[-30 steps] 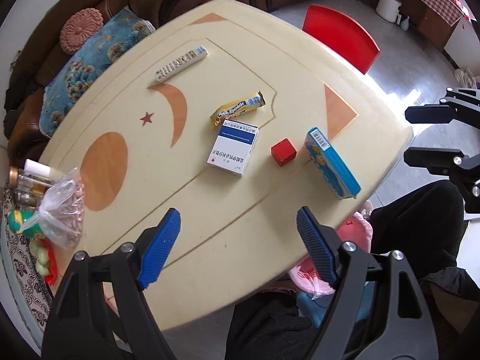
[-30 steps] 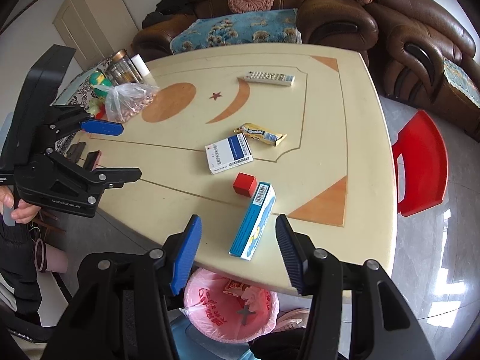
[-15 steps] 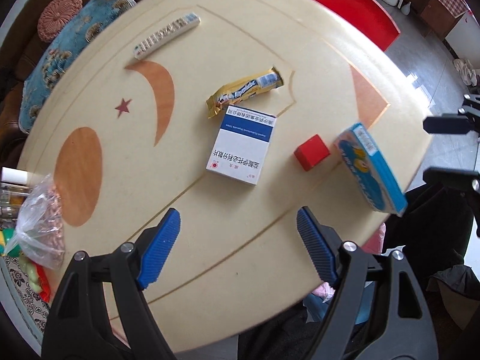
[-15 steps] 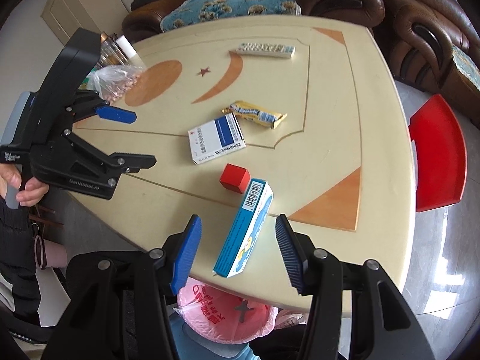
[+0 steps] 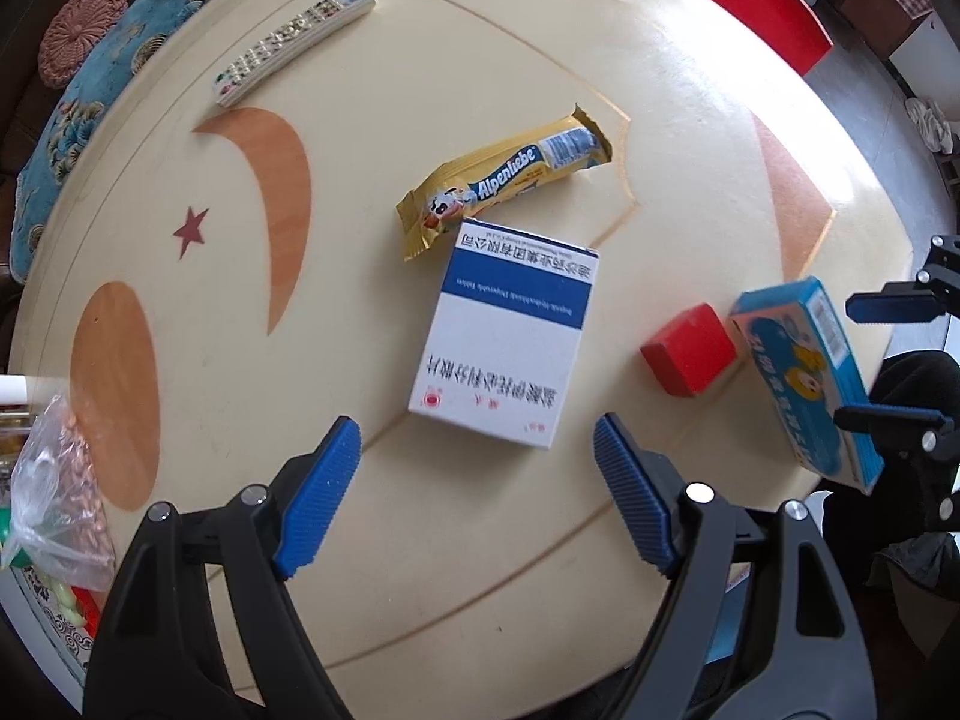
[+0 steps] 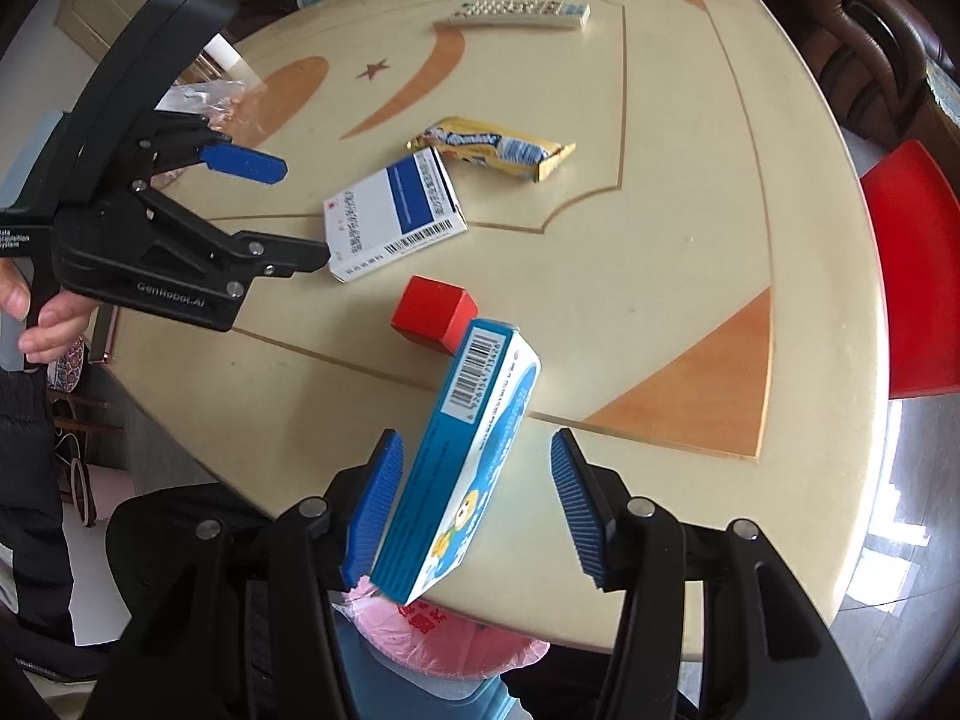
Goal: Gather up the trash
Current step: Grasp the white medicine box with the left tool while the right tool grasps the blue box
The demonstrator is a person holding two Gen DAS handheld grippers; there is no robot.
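- Trash on the bench [image 5: 690, 120]: I count two cartons and one wrapper.
- One white and blue carton [image 5: 507, 336] lies flat in the middle; one yellow candy wrapper [image 5: 510, 177] touches its far end.
- One light blue carton [image 6: 465, 456] lies at the near bench edge, just beside one red cube [image 6: 435, 313].
- One remote control [image 5: 294, 42] lies at the far side, well apart from the trash.
- My left claw [image 5: 477, 495] is released and empty, above the bench just before the white and blue carton.
- My right claw [image 6: 474, 507] is released too; the light blue carton stands between its pads, but I see a gap at the right pad.
- One pink trash bag [image 6: 456, 636] is below the bench edge.
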